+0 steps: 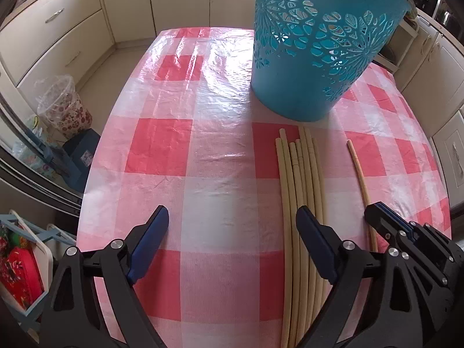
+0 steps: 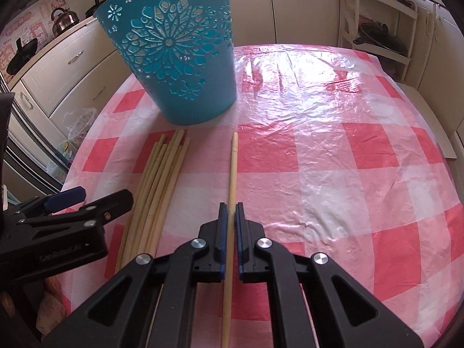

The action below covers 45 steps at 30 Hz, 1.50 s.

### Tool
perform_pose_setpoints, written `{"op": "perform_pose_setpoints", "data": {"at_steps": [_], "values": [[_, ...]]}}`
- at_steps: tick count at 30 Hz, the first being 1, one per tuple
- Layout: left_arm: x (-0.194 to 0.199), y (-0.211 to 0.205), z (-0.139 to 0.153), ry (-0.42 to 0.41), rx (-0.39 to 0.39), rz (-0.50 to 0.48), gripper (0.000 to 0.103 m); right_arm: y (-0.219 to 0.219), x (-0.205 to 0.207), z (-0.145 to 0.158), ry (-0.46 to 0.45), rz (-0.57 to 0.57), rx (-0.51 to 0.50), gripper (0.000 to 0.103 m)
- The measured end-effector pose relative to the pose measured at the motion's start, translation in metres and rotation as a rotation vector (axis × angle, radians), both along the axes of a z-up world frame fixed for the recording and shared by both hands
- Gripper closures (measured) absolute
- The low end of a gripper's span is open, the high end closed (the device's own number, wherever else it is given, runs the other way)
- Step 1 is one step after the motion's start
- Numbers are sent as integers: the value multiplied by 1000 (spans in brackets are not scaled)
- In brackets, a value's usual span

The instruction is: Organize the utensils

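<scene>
While my left gripper (image 1: 232, 246) hangs spread wide over the checked tablecloth (image 1: 162, 150), holding nothing, the left wrist view shows its right finger lying over the bundle of chopsticks (image 1: 301, 179), which sits just in front of the teal basket (image 1: 313, 46); a single chopstick (image 1: 359, 171) lies apart to the right, running under my right gripper (image 1: 406, 232). In the right wrist view, the right gripper (image 2: 231, 226) has its pads closed in around that single chopstick (image 2: 233, 168), though a thin gap on each side leaves me unsure the pinch is firm. The teal basket (image 2: 179, 58) stands ahead and to the left, the bundle (image 2: 156, 179) beside the left gripper (image 2: 72, 203). I judge the step to be picking up this stick, so I want to squeeze fully, lift level, then tip it upright over the rim.
</scene>
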<state>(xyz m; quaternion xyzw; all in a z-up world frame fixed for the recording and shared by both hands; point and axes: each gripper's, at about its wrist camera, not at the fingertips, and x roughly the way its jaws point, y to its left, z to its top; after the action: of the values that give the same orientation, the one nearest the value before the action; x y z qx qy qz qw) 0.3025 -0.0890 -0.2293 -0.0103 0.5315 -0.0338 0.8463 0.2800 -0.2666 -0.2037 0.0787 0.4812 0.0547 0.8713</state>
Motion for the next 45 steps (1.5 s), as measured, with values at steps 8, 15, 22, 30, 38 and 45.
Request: {"op": "perform_pose_setpoints", "data": {"at_steps": [8,15,22,30,38,45], "values": [[13,-8,-5,-13,76,0,23,-2,2,-2,0,1,47,97],[24,-18,3,-36,65,-53,66,-4,4,-4,-4,-6,77,97],[21,3,20,22,-83,-64,98,-5,5,-5,-5,-15,96,97],[-16,32,178,-361,-308,-84,98,-13,3,-6,11,-38,153,97],[40,-6,257,-778,-278,26,98,-14,0,-6,-4,-40,139,96],[99,-38,229,-828,-179,155,98,-14,1,-7,-11,-38,141,96]]}}
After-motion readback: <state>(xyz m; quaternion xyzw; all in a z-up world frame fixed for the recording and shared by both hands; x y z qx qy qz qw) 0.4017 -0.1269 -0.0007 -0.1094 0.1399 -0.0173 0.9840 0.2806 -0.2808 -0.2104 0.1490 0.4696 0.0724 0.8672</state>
